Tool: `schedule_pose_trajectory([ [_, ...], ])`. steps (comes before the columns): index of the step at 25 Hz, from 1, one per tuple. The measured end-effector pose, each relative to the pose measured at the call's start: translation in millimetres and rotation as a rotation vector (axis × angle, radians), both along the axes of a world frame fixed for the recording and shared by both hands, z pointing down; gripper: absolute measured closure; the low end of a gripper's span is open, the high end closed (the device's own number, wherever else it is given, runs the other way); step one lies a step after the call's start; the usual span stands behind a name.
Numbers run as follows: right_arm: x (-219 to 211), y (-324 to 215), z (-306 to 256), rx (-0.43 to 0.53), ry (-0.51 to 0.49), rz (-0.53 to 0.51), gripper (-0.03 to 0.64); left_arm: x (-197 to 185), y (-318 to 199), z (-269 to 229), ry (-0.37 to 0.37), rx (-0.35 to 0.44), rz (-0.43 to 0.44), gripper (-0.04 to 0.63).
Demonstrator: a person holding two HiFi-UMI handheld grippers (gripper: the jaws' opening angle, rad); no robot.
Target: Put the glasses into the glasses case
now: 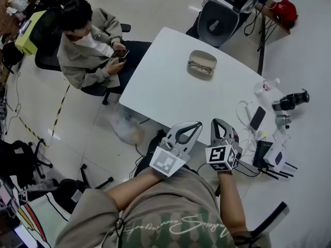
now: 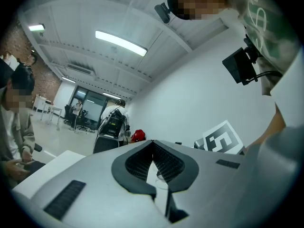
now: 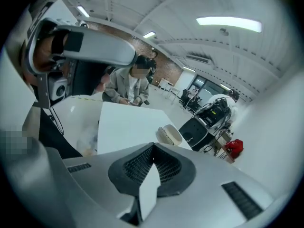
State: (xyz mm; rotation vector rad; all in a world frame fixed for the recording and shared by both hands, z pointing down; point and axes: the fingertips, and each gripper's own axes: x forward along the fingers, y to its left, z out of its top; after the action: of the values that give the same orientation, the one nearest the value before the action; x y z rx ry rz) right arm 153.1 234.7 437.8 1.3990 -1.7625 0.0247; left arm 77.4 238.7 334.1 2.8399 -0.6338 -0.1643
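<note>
Grey two-jaw left gripper (image 1: 195, 125), right gripper (image 1: 218, 123): hovering near, clenched, empty. Dark-framed glasses (image 1: 200, 67) lying at far beige oval case (image 1: 202, 57); unopened jaws risking shoving them.

White table (image 1: 170, 87) on a shiny pale floor (image 1: 155, 9), someone (image 1: 88, 45) sitting in a black office chair (image 1: 51, 56) beside it. Strip lights (image 2: 121, 42) overhead, brick wall (image 2: 14, 56) further back.

One white table (image 1: 170, 87). Toward the table's far side: one glasses case (image 1: 202, 59), one pair of glasses (image 1: 200, 66). Near the table's front edge: two grippers, left gripper (image 1: 198, 124) and right gripper (image 1: 217, 121). Beside the table: one seated person (image 1: 85, 50).
</note>
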Motion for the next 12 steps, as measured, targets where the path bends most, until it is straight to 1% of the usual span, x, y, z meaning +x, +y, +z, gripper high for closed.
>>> schedule_pose_trajectory([
  [1,-1.9,12.5,-3.2,0.016,-0.052,0.019,0.604,0.5,11.4,-0.9,-0.003,0.008,0.004,0.589],
  [2,-4.2,25.3,-5.3,0.031,-0.127,0.041,0.604,0.5,23.0,-1.3,-0.006,0.010,0.006,0.589],
  [4,-9.2,50.2,-8.6,0.063,-0.308,0.098,0.604,-0.4,46.7,-1.2,-0.008,0.005,0.007,0.589],
  [5,-11.1,62.5,-11.1,0.081,-0.381,0.128,0.604,-1.0,58.7,-1.3,-0.009,0.006,0.010,0.589],
  [6,-12.4,75.5,-14.5,0.102,-0.432,0.155,0.604,-1.8,71.3,-1.6,-0.010,0.009,0.014,0.589],
  [8,-14.2,103.1,-24.1,0.155,-0.503,0.204,0.604,-4.3,96.7,-1.8,-0.013,0.006,0.026,0.589],
  [10,-17.5,129.0,-36.1,0.214,-0.589,0.255,0.604,-8.0,119.2,-1.7,-0.017,-0.014,0.035,0.589],
  [12,-23.3,154.5,-46.0,0.272,-0.664,0.285,0.604,-11.6,138.7,-2.3,-0.027,-0.037,0.041,0.589],
])
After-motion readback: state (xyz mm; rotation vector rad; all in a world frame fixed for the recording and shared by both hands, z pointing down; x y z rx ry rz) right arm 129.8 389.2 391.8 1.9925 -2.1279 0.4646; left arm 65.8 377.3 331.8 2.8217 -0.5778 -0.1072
